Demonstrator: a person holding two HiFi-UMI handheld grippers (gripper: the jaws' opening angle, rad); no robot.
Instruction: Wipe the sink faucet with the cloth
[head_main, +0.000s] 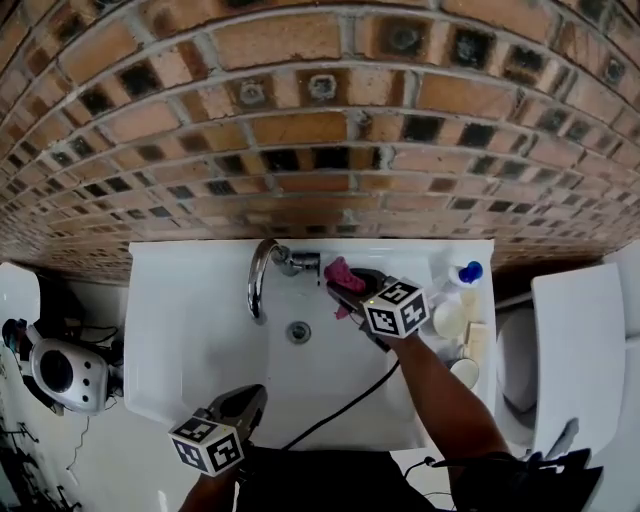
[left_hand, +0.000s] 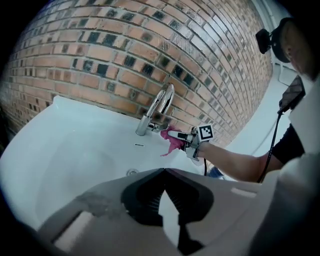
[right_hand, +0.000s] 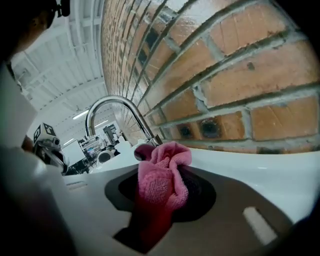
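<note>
Cloth (right_hand: 161, 181) bunched, clamped in right gripper (head_main: 340, 287), held just beside faucet (head_main: 261, 277) at back of sink (head_main: 190, 340), apparently poised to wipe. Left gripper (head_main: 246, 400) closed, empty, held back near front rim, out of way.

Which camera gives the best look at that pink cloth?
The right gripper view: the pink cloth fills the middle, bunched and clamped in the right gripper, its weave clear. The head view shows only a small pink patch beside the faucet; the left gripper view shows it small and far off.
</note>
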